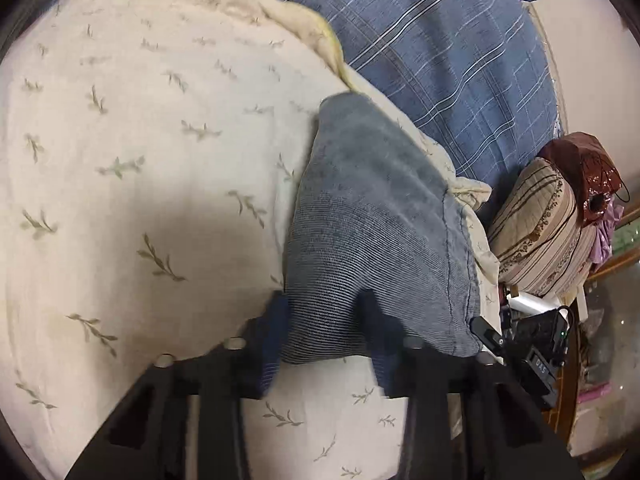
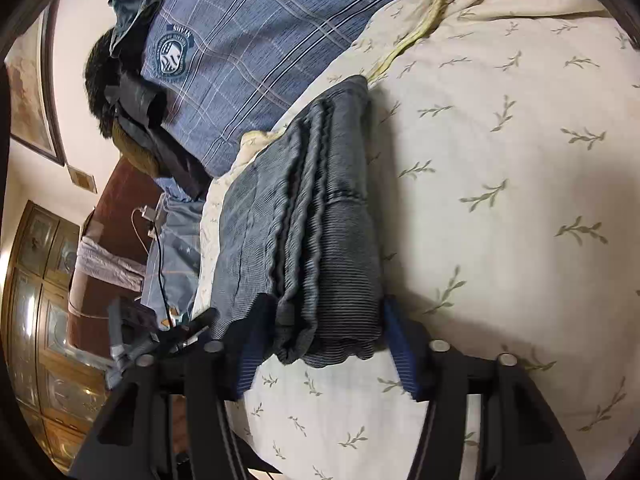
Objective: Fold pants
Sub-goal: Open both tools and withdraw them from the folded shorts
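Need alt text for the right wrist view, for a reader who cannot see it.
A folded stack of grey-blue ribbed pants lies on a cream leaf-print bedsheet, its near end between the open blue-padded fingers of the right gripper. A blue plaid shirt with a round crest lies behind it, and a wooden cabinet stands at the left edge.

The left gripper (image 1: 324,320) straddles the folded grey pants (image 1: 376,236) on the leaf-print quilt (image 1: 140,140).

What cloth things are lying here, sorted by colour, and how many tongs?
Grey-blue ribbed folded pants: 1
Cream leaf-print cover: 1
Blue plaid bedding: 1
Striped beige cushion: 1
Tongs, left and right, each straddling the pants: 2
Total: 6
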Demonstrator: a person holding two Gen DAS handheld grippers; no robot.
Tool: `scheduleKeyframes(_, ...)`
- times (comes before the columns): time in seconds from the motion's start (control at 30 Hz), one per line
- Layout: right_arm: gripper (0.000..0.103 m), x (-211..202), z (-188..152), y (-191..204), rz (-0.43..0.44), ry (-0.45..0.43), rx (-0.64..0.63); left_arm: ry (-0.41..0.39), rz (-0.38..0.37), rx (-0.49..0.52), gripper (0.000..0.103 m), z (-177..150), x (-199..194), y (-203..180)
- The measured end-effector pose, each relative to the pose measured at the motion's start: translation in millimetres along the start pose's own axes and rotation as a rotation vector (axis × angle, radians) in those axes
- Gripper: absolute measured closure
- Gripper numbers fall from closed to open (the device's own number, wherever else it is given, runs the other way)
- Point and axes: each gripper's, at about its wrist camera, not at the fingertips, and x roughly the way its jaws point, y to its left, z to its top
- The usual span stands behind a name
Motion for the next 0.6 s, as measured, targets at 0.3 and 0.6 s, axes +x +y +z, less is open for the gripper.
scheduleKeyframes(0.3,0.042,-10,-19,4,-0.069,-0.068,-0.016,-0.112,0.095,0.068,0.069,-22,-9,-28)
scheduleKeyframes(0.6,0.029,-17,-80,26,-0.299,-0.082,-0.130,-0.258,0.312,0.311,0.051,-110,-35,-75)
